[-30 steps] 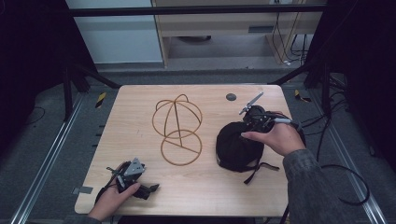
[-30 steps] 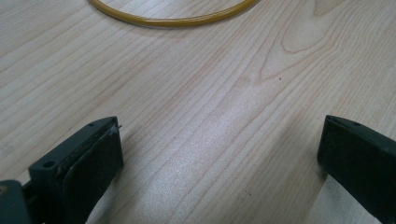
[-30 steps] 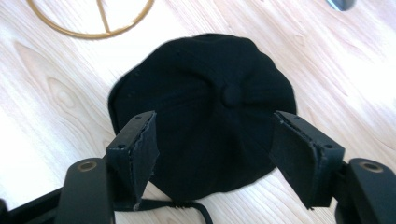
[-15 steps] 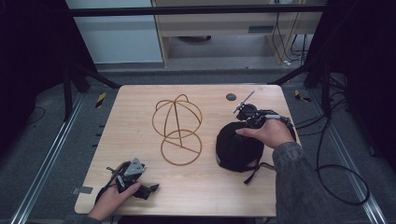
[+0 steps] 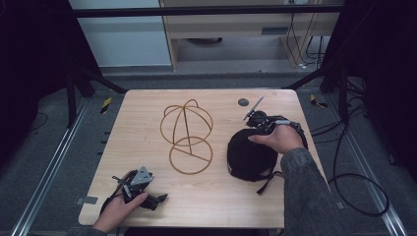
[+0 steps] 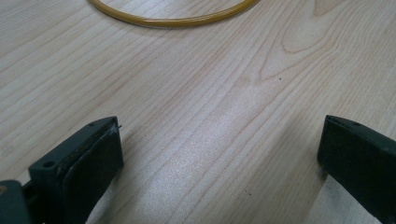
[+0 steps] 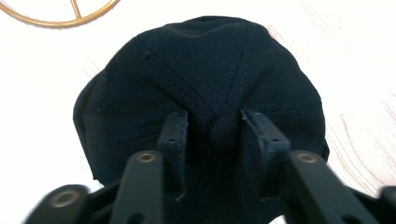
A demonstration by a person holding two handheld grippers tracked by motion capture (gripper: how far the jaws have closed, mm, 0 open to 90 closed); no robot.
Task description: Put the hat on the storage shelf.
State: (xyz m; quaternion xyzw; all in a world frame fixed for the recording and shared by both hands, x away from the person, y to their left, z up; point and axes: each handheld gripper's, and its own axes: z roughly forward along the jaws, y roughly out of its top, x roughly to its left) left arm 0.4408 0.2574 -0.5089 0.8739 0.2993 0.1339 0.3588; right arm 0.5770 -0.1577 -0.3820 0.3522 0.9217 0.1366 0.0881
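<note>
A black cap (image 5: pixel 248 158) lies crown up on the right half of the wooden table (image 5: pixel 142 118). My right gripper (image 5: pixel 253 129) is lowered onto its top. In the right gripper view the cap (image 7: pixel 201 70) sits under the gripper (image 7: pixel 211 128), whose jaws stand narrowly apart on either side of the crown button, open. A gold wire hat stand (image 5: pixel 187 132) rests at the table's middle. My left gripper (image 5: pixel 160 199) lies low at the front left; it (image 6: pixel 219 154) is wide open over bare wood with nothing between the jaws.
A small dark round disc (image 5: pixel 243 102) sits near the table's far edge. The stand's ring (image 6: pixel 173 18) lies ahead of the left gripper. Black cables (image 5: pixel 354 182) trail on the floor at right, and metal frame rails (image 5: pixel 49 167) run along the left.
The right hand and gripper have moved left and down from the cap's far right side onto its crown. The left gripper has stayed still.
</note>
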